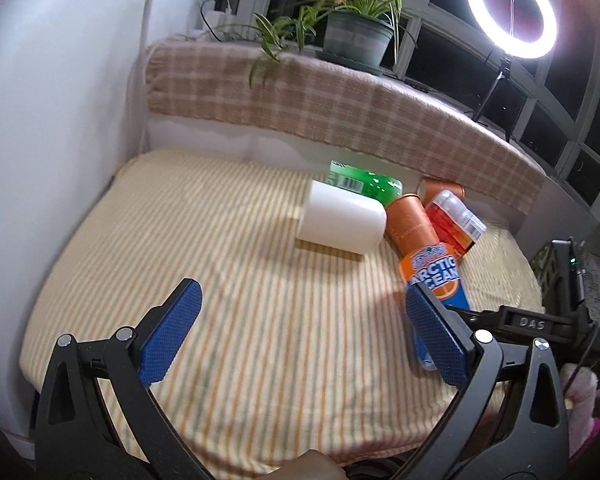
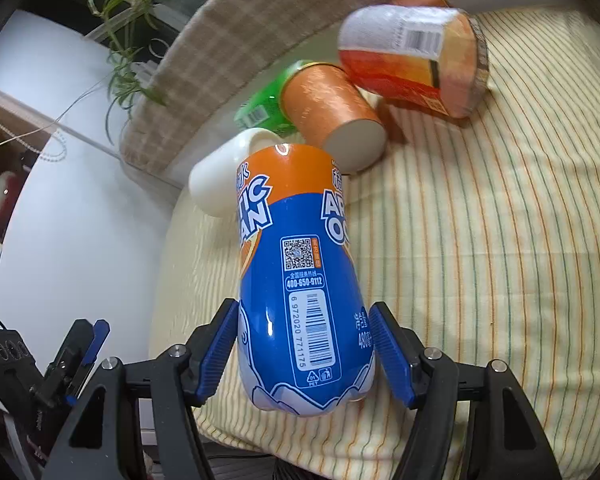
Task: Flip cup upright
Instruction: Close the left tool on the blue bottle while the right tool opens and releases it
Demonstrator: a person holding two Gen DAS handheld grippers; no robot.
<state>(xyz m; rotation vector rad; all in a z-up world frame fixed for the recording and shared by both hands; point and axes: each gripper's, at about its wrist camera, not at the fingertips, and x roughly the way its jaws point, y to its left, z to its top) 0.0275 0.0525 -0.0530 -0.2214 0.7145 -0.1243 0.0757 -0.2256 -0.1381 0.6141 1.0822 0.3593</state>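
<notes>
So the white cup (image 1: 342,222) is lying on its side on the striped cloth (image 1: 220,280), its mouth hidden in both views. Right gripper (image 2: 304,350) brackets the Arctic Ocean bottle (image 2: 300,280), contact hard to tell. Left gripper (image 1: 300,320) jaws wide apart, holding nothing

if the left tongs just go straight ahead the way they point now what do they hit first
Most likely the white cup, lying on its side on the striped cloth, roughly centred ahead of the open left tongs. The stretch of cloth between looks free. The Arctic Ocean bottle sits off to the right; depth is uncertain.
</notes>
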